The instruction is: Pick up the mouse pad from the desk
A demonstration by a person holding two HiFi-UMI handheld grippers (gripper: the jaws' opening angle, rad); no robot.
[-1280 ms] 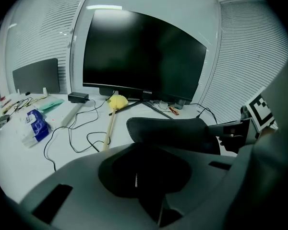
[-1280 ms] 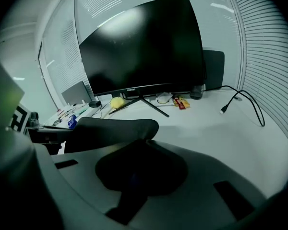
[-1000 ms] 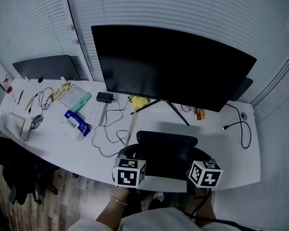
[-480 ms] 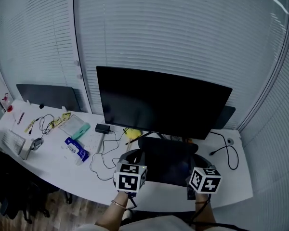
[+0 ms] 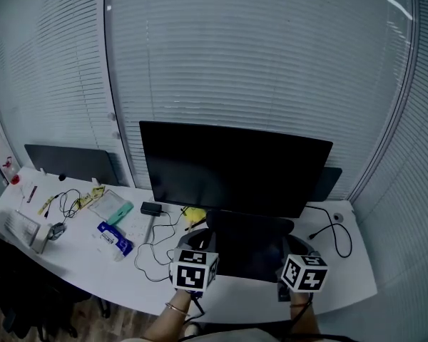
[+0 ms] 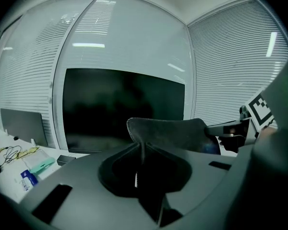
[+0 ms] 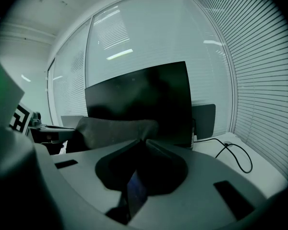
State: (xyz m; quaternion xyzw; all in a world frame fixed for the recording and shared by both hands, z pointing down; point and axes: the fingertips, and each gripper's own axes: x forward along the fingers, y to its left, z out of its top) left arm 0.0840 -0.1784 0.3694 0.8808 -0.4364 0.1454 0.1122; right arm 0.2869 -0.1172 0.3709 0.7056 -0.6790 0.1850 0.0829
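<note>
The black mouse pad hangs above the white desk, in front of the monitor, sagging between my two grippers. My left gripper is shut on the pad's left edge, and my right gripper is shut on its right edge. In the left gripper view the jaws pinch the pad, which stretches away to the right. In the right gripper view the jaws pinch the pad, which stretches to the left. The pad's underside is hidden.
A wide dark monitor stands just behind the pad. Black cables, a blue pack, a teal case and small items lie on the desk's left part. Another cable curls at the right. Window blinds fill the back.
Both grippers have risen together with the mouse pad, lifting it off the desk. The head view has tilted up, so more of the blinds shows.
</note>
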